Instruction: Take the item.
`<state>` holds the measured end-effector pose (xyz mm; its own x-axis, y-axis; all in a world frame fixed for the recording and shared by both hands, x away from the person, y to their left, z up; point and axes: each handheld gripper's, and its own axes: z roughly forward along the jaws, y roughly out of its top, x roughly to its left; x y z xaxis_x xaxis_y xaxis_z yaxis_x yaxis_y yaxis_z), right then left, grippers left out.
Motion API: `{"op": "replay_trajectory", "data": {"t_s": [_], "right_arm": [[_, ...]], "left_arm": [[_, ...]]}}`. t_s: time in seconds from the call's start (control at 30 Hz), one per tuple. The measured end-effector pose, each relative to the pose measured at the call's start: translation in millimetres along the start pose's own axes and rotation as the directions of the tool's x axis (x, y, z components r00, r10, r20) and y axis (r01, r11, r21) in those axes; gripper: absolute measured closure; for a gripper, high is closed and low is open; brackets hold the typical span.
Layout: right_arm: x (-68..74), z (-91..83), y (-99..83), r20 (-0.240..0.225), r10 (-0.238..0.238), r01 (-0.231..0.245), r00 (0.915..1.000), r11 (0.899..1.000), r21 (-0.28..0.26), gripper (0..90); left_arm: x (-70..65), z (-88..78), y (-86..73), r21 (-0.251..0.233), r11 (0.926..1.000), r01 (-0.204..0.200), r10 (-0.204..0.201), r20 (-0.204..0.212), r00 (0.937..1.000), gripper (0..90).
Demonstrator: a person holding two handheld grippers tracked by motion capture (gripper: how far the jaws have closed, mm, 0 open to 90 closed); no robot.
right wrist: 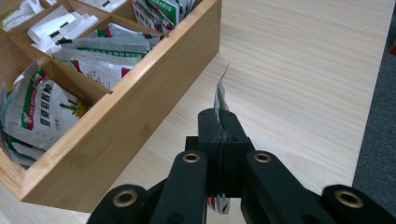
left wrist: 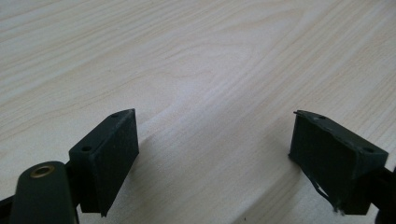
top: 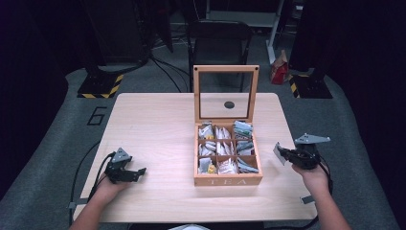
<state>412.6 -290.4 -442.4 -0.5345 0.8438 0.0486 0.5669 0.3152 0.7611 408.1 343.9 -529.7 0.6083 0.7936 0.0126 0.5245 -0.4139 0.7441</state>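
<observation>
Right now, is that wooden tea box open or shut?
Open: the tea box has its glass lid standing upright behind it, leaving the sachets uncovered.

One pale wooden table (top: 153, 143), and on it one bamboo tea box (top: 228, 181) with a glass-paned lid (top: 226, 93) standing open. Count the compartments: three rows of three, nine in all, each stuffed with sachets too tightly packed to number. Two black two-jaw grippers out there, the left gripper (top: 136, 173) and the right gripper (top: 282, 154), and one silvery foil tea sachet (right wrist: 220, 95) outside the box. One dark chair (top: 219, 40) behind.
</observation>
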Motion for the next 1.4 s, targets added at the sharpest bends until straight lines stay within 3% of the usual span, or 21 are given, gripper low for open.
{"op": "replay_trajectory", "data": {"t_s": [0.2,0.5,0.7,0.9,1.4], "right_arm": [[-0.3,5.5,-7.6,0.005,0.003,-0.003,1.0000,1.000,0.012,89.4],[3.1,14.1,-18.1,0.044,-0.033,0.031,0.9985,0.999,0.043,89.3],[5.6,18.1,-23.3,0.047,-0.013,0.011,0.9988,0.999,0.041,89.2],[8.0,19.3,-25.9,0.029,-0.030,0.028,0.9991,0.998,0.052,89.0],[17.3,26.1,-33.2,-0.009,-0.019,0.020,0.9998,0.998,0.061,86.5]], "left_arm": [[0.0,0.0,0.0,0.000,1.0000,0.000,0.000,0.000,1.0000,14.9],[0.0,-0.1,0.0,0.001,1.0000,0.000,0.000,0.000,1.0000,14.9],[0.0,-0.1,0.0,0.001,1.0000,0.001,-0.001,0.000,1.0000,14.9],[0.0,-0.1,0.0,0.001,1.0000,0.000,0.000,0.000,1.0000,14.9],[0.1,0.0,0.0,0.000,1.0000,-0.001,0.001,0.000,1.0000,14.9]]}}
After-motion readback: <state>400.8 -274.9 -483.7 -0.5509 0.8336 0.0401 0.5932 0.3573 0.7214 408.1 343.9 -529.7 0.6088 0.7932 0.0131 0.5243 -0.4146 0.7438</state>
